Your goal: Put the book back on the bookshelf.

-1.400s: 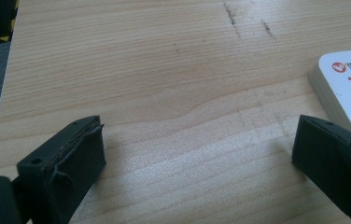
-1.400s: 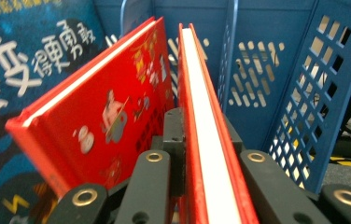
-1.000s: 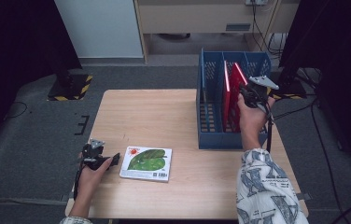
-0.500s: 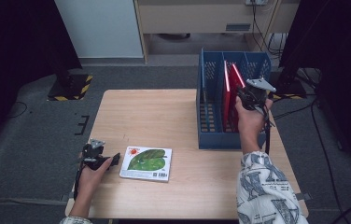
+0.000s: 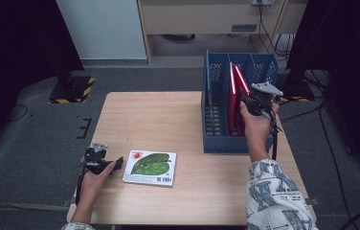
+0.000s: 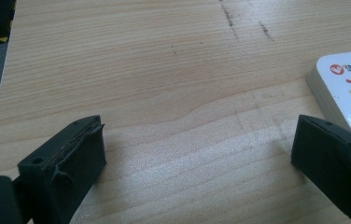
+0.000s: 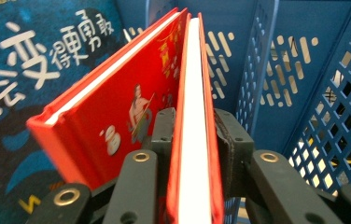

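Two red books (image 5: pixel 237 98) already stand in the blue rack (image 5: pixel 216 139), the right claw (image 5: pixel 246 103) has just been loosening around one, while the green book (image 5: pixel 150 167) waits on the worktop (image 5: pixel 168 120) beside the wide-open left claw (image 5: pixel 117 164)

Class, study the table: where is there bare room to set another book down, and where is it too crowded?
Free: the wide bare wood between the green book and the blue rack, up to the table's far edge. Crowded: the rack's right compartments, where two red books stand and the right gripper straddles one. The left gripper crowds the near-left corner.
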### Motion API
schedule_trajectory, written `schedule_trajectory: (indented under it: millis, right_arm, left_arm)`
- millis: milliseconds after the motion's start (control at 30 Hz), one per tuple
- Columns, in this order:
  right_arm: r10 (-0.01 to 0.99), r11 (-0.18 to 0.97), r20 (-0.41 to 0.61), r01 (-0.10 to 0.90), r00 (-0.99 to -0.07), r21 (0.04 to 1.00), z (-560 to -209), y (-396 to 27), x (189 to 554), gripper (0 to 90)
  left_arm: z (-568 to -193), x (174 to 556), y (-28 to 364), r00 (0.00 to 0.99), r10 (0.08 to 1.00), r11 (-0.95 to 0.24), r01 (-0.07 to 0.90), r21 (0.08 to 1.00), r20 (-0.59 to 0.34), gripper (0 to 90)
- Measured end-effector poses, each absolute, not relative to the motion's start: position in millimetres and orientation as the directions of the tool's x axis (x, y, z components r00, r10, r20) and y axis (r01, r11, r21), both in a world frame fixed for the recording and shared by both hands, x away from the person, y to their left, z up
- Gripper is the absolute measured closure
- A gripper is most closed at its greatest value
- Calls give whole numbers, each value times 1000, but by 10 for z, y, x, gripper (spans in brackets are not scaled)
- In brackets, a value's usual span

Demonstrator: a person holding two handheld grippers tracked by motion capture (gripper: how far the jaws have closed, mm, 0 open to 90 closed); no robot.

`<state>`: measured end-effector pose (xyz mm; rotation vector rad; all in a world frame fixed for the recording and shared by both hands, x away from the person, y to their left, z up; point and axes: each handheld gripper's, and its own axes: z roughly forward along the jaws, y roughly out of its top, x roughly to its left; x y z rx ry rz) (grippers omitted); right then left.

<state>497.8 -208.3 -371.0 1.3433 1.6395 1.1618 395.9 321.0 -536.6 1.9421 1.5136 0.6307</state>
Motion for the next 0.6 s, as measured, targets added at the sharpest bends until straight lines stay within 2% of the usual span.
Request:
schedule_trajectory:
  millis: [600]
  right_arm:
    - [967, 76, 17, 347, -255, 935, -3769, -2107, 4821, 700]
  left_arm:
    - [-5366, 3960, 3208, 242, 970, -179, 689, 702, 10, 20]
